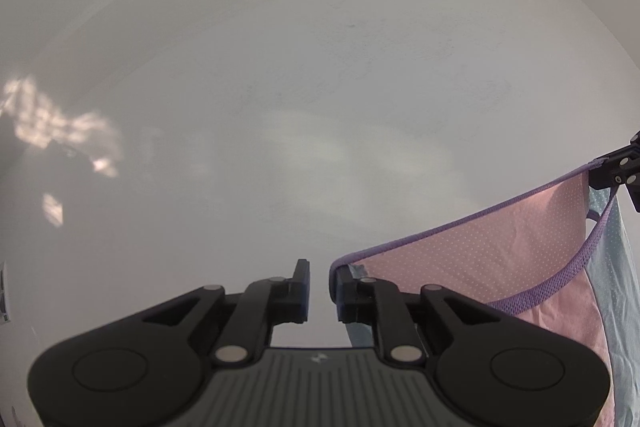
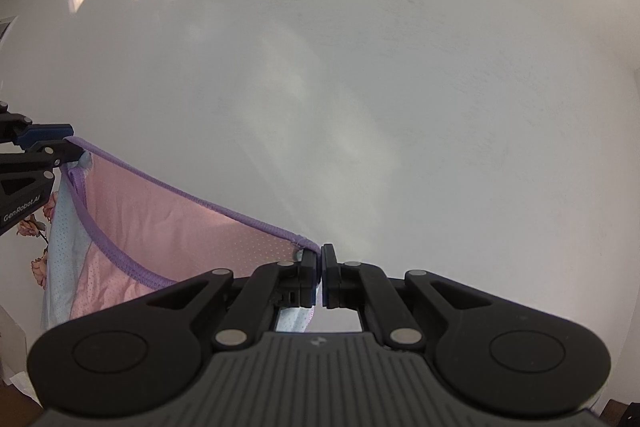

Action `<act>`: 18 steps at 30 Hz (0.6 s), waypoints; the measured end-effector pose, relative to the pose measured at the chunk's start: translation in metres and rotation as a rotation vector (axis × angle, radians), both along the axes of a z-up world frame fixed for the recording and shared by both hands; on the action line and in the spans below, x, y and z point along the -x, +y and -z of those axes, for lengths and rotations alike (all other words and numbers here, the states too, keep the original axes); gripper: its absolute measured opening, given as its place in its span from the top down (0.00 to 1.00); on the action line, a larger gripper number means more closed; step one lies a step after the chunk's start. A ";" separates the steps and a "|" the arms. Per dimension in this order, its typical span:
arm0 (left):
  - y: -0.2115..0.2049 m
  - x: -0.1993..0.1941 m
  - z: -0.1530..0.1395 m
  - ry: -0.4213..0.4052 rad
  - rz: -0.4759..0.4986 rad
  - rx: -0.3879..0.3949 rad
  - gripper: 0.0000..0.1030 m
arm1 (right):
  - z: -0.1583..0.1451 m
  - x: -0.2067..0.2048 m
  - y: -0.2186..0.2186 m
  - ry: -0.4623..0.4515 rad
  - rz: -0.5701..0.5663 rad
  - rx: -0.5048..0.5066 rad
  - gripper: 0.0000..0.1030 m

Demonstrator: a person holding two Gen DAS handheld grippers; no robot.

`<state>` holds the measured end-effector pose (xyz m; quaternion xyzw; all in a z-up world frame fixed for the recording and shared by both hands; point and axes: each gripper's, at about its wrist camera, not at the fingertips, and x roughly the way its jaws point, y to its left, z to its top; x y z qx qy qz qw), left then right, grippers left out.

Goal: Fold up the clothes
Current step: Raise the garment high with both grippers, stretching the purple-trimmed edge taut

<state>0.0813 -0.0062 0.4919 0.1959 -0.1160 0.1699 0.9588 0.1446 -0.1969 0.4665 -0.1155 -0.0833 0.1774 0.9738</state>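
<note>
A pink dotted garment (image 1: 500, 259) with purple mesh trim and a pale blue panel hangs in the air, stretched between both grippers. My left gripper (image 1: 320, 271) has a clear gap between its jaws. The garment's corner wraps over its right finger (image 1: 352, 291) and nothing bridges the gap. From the right wrist view the left gripper (image 2: 66, 143) sits at the far left, at the cloth's upper corner. My right gripper (image 2: 322, 255) is shut on the garment (image 2: 180, 227) at its trimmed edge. It also shows at the far right edge as the right gripper (image 1: 600, 167).
Both cameras face a plain white wall (image 1: 320, 67) with patches of sunlight (image 1: 60, 123). Pink artificial flowers (image 2: 40, 227) stand low at the left behind the cloth. A dark corner of furniture (image 2: 624, 415) shows at the bottom right.
</note>
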 end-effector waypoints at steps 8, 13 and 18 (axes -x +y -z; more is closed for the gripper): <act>0.034 -0.065 0.033 0.096 -0.017 0.073 0.88 | 0.030 -0.063 0.044 0.095 0.007 0.035 0.99; 0.064 -0.124 0.061 0.160 -0.037 0.091 0.89 | 0.055 -0.114 0.081 0.126 0.027 0.071 0.99; 0.078 -0.166 0.070 0.139 -0.072 0.104 0.89 | 0.054 -0.158 0.121 0.114 0.061 0.085 0.99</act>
